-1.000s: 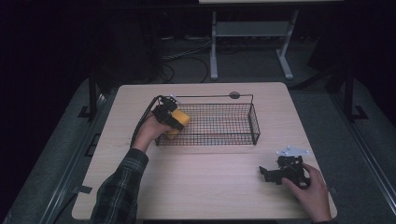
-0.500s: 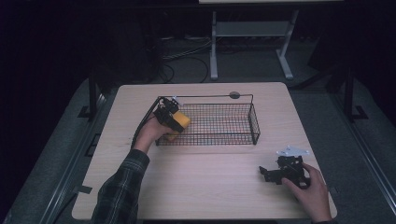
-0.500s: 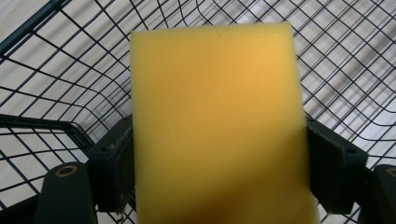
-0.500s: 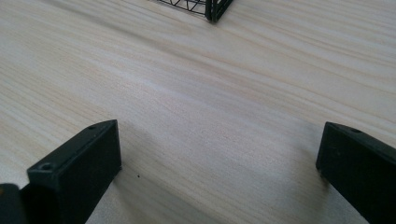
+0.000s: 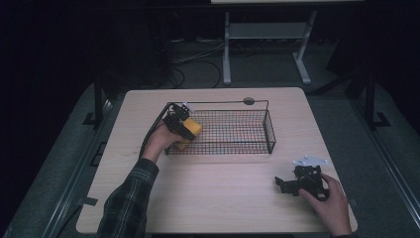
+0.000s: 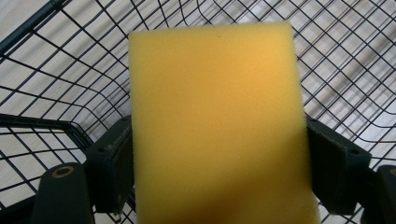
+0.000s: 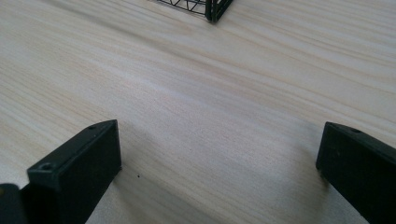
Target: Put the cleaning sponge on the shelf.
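So the right hand-held gripper has its two black jaws spread wide apart, one at the lower left and one at the lower right, with nothing between them but bare wood. It sits low over the pale worktop, grain running across. At the far edge, a bit right of centre, there's a corner of the black wire basket standing on the wood.

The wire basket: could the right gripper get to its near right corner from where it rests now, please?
Probably yes: the right gripper rests with jaws open, and bare table lies between it and the wire basket corner.
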